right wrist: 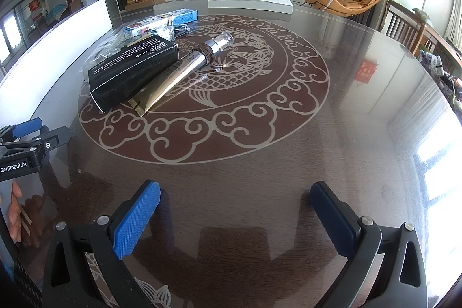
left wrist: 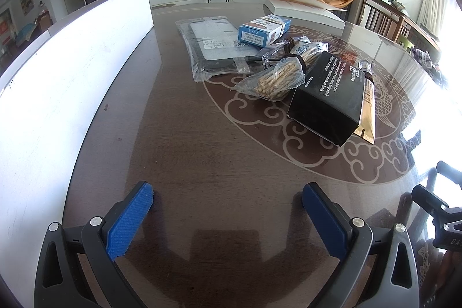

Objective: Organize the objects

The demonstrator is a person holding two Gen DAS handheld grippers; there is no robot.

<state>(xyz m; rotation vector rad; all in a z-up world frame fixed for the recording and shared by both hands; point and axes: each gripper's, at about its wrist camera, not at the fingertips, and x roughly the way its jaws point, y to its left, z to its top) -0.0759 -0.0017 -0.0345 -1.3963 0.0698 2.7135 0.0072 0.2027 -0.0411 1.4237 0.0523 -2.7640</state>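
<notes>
A cluster of objects lies on the dark glass-topped table (left wrist: 179,134). A black box (left wrist: 326,97) (right wrist: 132,71) lies beside a gold tube (left wrist: 368,108) (right wrist: 179,71) with a silver cap. A clear bag of beige sticks (left wrist: 274,80), a blue-and-white box (left wrist: 262,29) (right wrist: 161,22) and a flat plastic-wrapped dark item (left wrist: 213,48) lie farther back. My left gripper (left wrist: 228,201) is open and empty, low over the table, well short of the cluster. My right gripper (right wrist: 235,202) is open and empty, to the right of the left one (right wrist: 26,140).
A long white board (left wrist: 57,71) (right wrist: 57,48) stands along the table's left side. A large white flat box (left wrist: 303,7) (right wrist: 251,0) lies at the far edge. Wooden chairs (left wrist: 384,16) stand to the right of the table.
</notes>
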